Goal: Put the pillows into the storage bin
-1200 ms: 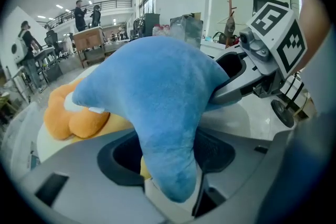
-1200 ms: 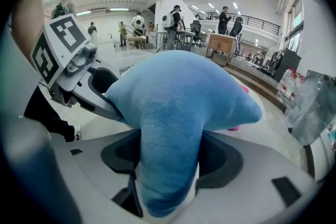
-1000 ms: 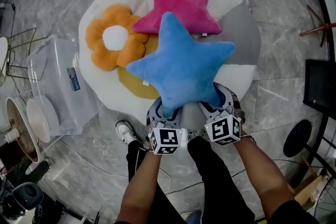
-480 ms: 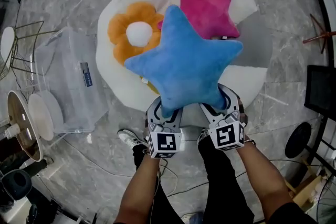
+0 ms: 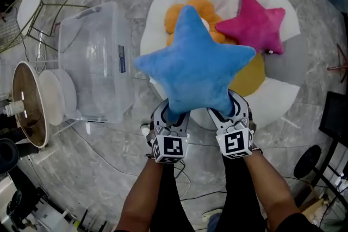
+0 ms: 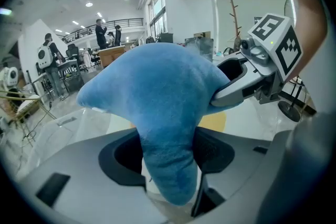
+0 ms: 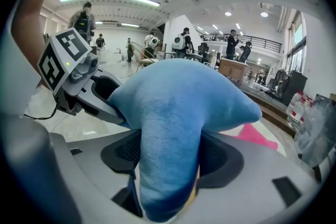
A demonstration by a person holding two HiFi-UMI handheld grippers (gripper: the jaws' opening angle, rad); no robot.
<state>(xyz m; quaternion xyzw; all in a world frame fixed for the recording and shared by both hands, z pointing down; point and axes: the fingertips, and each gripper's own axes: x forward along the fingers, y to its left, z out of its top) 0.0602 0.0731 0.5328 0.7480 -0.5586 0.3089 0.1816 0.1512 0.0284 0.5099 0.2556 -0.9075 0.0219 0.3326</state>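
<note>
A blue star pillow hangs in the air, held by two of its lower points. My left gripper is shut on one point and my right gripper is shut on the other. The clear plastic storage bin stands on the floor to the left of the pillow, with nothing inside it. Behind the blue star, an orange flower pillow and a pink star pillow lie on a white round cushion, over a yellow pillow.
A wire-frame stand and a round wooden tray sit left of the bin. Cables run across the grey marble floor near my feet. Dark stands are at the right edge. People stand far off in both gripper views.
Both grippers have carried the blue star pillow up and leftward, toward the bin. The bin now sits much nearer the pillow, and the white cushion lies to the right behind it.
</note>
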